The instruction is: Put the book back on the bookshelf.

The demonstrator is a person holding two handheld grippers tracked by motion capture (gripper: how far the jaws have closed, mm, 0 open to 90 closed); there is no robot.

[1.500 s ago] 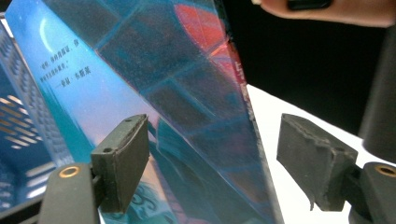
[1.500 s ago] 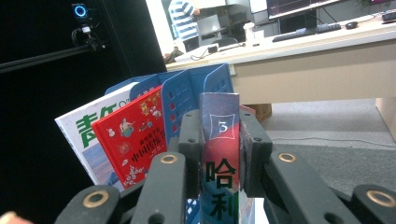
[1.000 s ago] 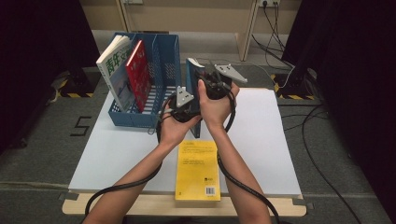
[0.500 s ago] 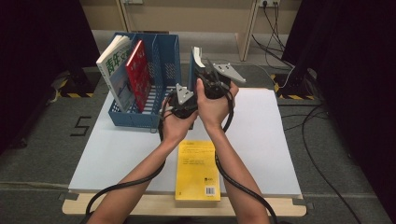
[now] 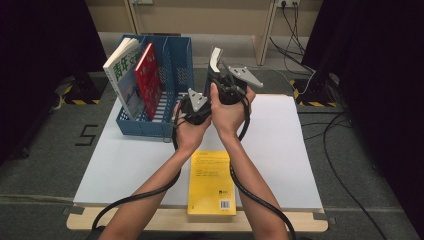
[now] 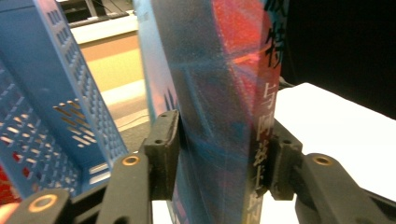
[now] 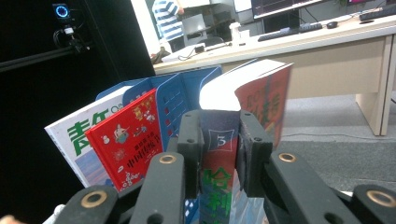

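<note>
Both forearms reach forward from the near edge, hands raised side by side above the middle of the table. The left gripper sits slightly lower; its jaws have just been closing and now press something between them. The right gripper is clamped higher up.

"3" on held book's spine; "5" on floor.
</note>
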